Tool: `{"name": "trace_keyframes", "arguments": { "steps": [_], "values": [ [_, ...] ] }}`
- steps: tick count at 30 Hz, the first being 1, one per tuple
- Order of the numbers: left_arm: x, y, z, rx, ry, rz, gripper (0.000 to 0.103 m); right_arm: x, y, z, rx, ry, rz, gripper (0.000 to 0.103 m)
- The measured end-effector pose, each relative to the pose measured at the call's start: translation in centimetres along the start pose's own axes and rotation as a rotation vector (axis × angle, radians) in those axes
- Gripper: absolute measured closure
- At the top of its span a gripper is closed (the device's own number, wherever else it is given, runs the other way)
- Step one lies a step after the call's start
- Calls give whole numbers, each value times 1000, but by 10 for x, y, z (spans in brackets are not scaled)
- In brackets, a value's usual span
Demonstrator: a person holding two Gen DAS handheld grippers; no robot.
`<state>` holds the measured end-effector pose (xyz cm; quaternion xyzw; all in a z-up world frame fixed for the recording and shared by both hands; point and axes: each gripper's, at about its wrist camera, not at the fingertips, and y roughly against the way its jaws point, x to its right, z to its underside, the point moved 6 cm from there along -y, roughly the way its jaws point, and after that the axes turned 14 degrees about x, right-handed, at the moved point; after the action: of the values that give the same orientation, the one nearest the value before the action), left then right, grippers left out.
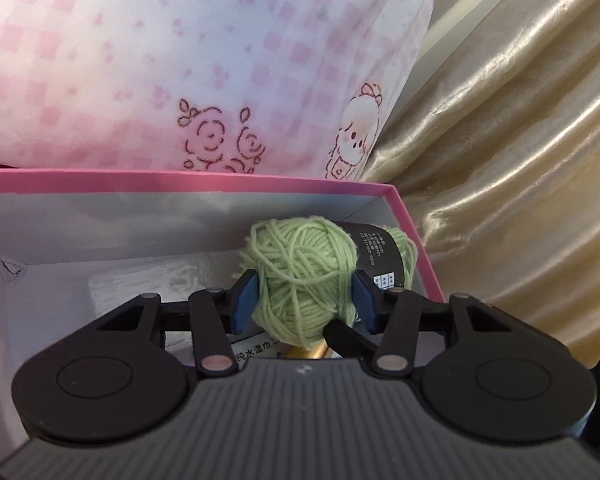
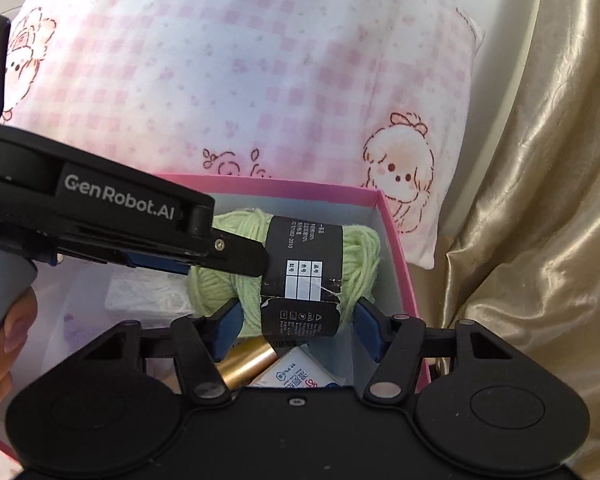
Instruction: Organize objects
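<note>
A pale green yarn skein (image 1: pixel 300 264) with a black paper label (image 2: pixel 304 264) hangs over the inside of a pink-rimmed box (image 1: pixel 180 180). My left gripper (image 1: pixel 304 300) is shut on the skein's near end, both blue pads pressed into the wool. From the right wrist camera, the left gripper (image 2: pixel 236 256) reaches in from the left. My right gripper (image 2: pixel 298 328) straddles the labelled end. Its left pad meets the wool, and a thin sliver of gap shows at its right pad (image 2: pixel 366 328). One right finger (image 1: pixel 348 338) shows under the skein.
In the box (image 2: pixel 396 240) lie a gold tube (image 2: pixel 244 368), a wet-wipes pack (image 2: pixel 300 376) and a white packet (image 1: pixel 140 284). A pink checked pillow (image 2: pixel 240 80) stands behind the box. Shiny gold fabric (image 1: pixel 520 160) is to the right. A person's hand (image 2: pixel 4 340) holds the left gripper's handle.
</note>
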<state>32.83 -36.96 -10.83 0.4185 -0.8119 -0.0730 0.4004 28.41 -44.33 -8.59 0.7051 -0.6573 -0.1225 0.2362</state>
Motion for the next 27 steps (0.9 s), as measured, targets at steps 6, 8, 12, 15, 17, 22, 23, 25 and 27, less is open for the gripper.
{"name": "trace_keyframes", "arguments": {
  "steps": [6,8,12,15,17,22,23,25,27],
  "values": [
    [8,28,-2,-45,-124,-170,33,-13,17,-1,45,17,14,35],
    [9,43,-5,-51,-182,-236,28,-18,26,-4,63,-23,13,35],
    [7,71,-9,-65,-207,-292,18,-29,39,-10,72,-104,-47,34],
    [1,90,-8,-71,-221,-330,18,-38,46,-15,94,-54,-34,34],
    [-4,104,-5,-64,-213,-357,18,-42,45,-13,86,-29,-49,36],
    [-19,127,2,-69,-169,-397,18,-36,31,5,-7,-58,-12,42],
    [-21,132,2,-69,-163,-404,18,-33,34,7,-7,-92,-16,42],
    [-24,141,3,-64,-162,-418,18,-31,42,8,4,-140,-31,42],
    [-25,148,3,-68,-167,-429,18,-34,52,8,19,-138,-39,42]
  ]
}}
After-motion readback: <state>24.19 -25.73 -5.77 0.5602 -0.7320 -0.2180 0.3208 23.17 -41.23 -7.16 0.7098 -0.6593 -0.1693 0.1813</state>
